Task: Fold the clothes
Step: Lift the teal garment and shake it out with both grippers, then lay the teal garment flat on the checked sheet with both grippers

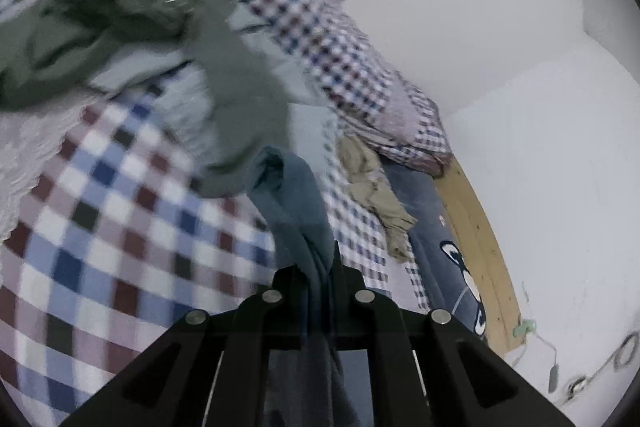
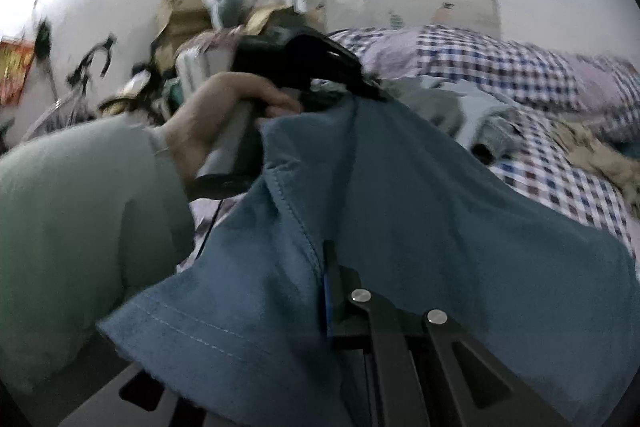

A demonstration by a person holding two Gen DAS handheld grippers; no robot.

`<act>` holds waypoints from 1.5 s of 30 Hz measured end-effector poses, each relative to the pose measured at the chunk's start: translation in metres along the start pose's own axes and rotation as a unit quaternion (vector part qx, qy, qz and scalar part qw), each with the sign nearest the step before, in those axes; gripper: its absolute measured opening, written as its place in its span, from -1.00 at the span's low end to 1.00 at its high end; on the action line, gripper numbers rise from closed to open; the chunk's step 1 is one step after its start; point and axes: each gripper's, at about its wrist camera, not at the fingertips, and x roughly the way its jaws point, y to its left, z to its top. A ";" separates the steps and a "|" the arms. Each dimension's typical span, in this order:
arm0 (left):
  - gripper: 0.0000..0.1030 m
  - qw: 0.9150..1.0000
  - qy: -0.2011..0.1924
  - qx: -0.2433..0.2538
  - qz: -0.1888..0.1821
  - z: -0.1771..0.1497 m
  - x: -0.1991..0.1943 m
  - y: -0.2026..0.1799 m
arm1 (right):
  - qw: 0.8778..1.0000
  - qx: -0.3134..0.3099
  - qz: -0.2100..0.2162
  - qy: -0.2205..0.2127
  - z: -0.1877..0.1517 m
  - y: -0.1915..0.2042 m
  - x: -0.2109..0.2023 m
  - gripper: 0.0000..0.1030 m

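We hold the blue garment up off the bed — left gripper and right gripper both with jaws clamped on its edge. Next, we judge, comes spreading it flat — keeping both grips firm.

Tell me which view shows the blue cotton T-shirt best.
The right wrist view: the blue cotton T-shirt spreads wide there, with sleeve hem and shoulder seam visible. The left wrist view shows only a bunched, twisted strip running up from between the fingers.
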 end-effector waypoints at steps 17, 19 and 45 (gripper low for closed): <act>-0.89 0.985 0.146 0.090 0.005 -0.082 0.191 -0.199 | 0.974 0.209 -0.081 -0.028 -0.058 -0.149 -0.137 -0.95; -0.89 0.982 0.162 0.093 0.015 -0.098 0.216 -0.212 | 0.968 0.230 -0.095 -0.028 -0.070 -0.165 -0.150 -0.95; 0.62 0.997 0.064 0.037 -0.003 -0.056 0.208 -0.123 | 0.878 0.432 -0.205 0.019 -0.161 -0.326 -0.215 -0.39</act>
